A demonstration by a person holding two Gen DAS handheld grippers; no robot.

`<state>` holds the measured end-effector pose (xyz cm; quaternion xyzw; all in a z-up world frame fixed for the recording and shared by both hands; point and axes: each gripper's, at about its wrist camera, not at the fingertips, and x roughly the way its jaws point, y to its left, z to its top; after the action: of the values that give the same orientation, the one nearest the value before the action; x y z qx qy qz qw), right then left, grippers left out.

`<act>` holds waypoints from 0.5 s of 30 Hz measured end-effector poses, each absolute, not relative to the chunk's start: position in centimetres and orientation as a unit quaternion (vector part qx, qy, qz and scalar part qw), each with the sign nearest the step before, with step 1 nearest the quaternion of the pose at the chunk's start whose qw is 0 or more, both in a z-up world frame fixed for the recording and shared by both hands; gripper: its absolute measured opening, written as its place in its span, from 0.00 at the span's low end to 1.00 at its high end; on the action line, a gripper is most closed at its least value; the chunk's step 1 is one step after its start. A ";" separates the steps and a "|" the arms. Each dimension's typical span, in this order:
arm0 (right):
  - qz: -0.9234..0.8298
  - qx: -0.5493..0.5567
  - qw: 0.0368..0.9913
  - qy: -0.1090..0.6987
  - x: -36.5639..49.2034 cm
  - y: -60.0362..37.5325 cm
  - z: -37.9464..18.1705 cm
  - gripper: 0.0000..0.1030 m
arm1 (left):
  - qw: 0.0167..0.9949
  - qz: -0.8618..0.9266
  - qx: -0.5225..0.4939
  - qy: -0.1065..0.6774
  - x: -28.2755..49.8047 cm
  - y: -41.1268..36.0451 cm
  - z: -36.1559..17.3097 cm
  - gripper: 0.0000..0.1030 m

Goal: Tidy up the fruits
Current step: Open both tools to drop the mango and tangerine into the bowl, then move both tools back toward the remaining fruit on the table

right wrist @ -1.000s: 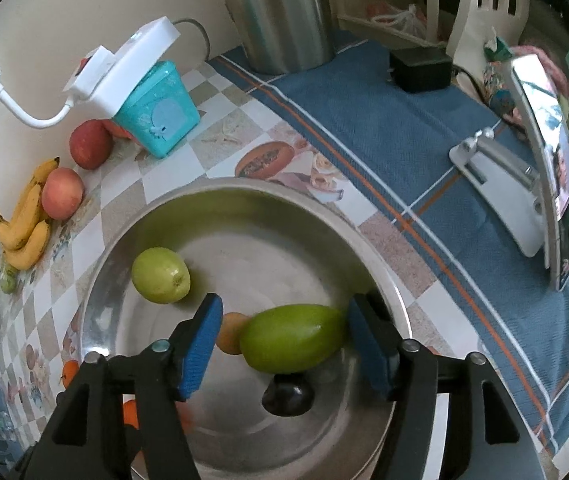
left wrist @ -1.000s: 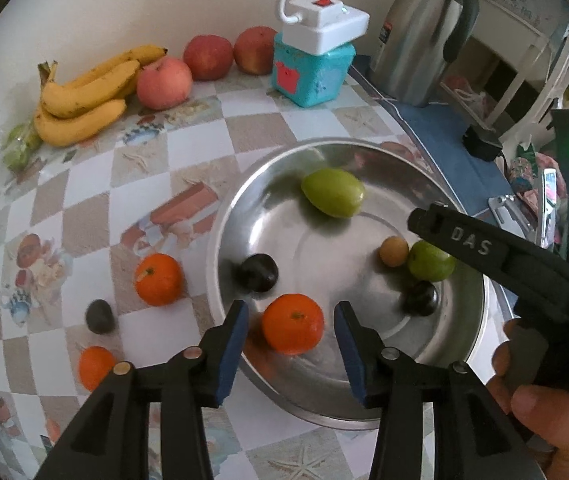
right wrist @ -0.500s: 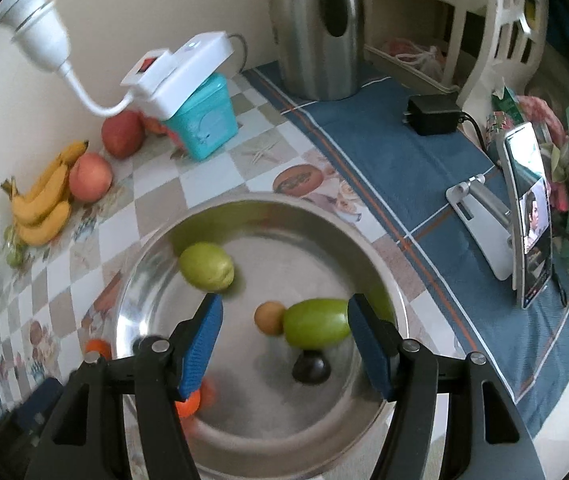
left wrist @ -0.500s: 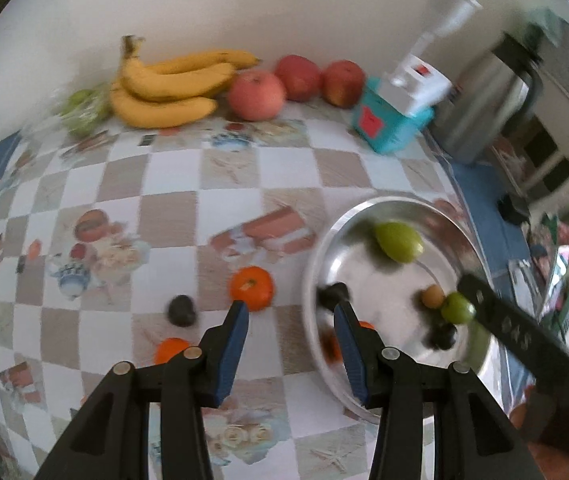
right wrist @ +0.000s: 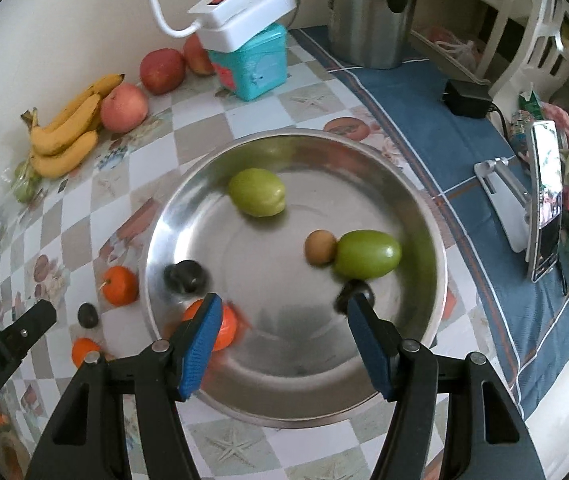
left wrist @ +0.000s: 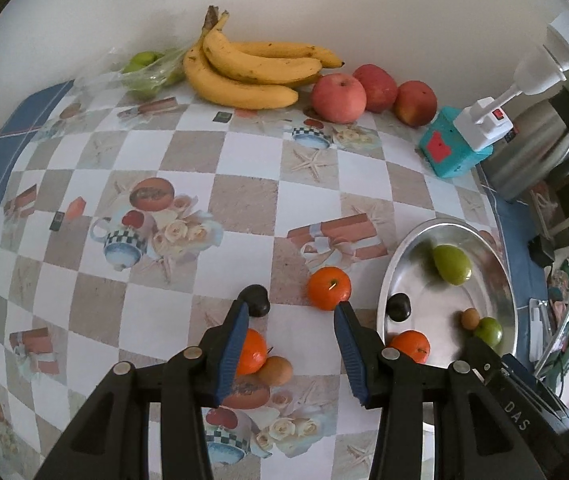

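A steel bowl (right wrist: 296, 134) (left wrist: 384, 280) holds two green fruits (right wrist: 258, 192) (right wrist: 366, 254), a small brown fruit (right wrist: 319, 247), two dark plums (right wrist: 186, 276) and an orange (left wrist: 410, 346). My right gripper (right wrist: 284, 300) hangs open over the bowl's near side with nothing between its fingers. My left gripper (left wrist: 292, 312) is open and empty above the tablecloth, left of the bowl. Just beyond its tips lie an orange (left wrist: 329, 288) and a dark plum (left wrist: 256, 300). A second orange (left wrist: 250, 350) and a brown fruit (left wrist: 276, 369) lie under it.
Bananas (left wrist: 248, 72), three apples (left wrist: 338, 96) and bagged green fruit (left wrist: 144, 70) line the wall. A teal box with a white lamp (right wrist: 248, 36), a steel kettle (right wrist: 368, 12), a charger (right wrist: 466, 98) and a phone on a stand (right wrist: 544, 196) stand behind and to the right of the bowl.
My left gripper has swung left, off the orange in the bowl, to above the loose fruit on the cloth. My right gripper has risen and drawn back from the oval green fruit.
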<state>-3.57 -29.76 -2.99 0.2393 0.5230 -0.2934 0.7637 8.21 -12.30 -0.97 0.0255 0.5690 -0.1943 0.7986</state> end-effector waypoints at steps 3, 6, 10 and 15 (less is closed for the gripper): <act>-0.294 0.234 0.764 0.524 -3.6 -29.6 -2.8 0.64 | 0.797 -0.191 0.025 0.572 8.2 -12.2 -1.2 0.47; -0.293 0.234 0.763 0.526 -3.5 -29.6 -2.9 0.64 | 0.796 -0.190 0.025 0.574 8.2 -12.1 -1.3 0.47; -0.293 0.233 0.762 0.529 -3.4 -29.6 -3.0 0.64 | 0.796 -0.184 0.030 0.575 8.2 -12.1 -1.4 0.68; -0.295 0.228 0.760 0.532 -3.3 -29.6 -3.2 0.65 | 0.798 -0.174 0.036 0.576 8.3 -12.0 -1.6 0.77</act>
<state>-3.31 -29.58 -3.18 0.2279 0.5320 -0.2947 0.7604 8.32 -11.99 -1.63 0.0361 0.5763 -0.1738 0.7977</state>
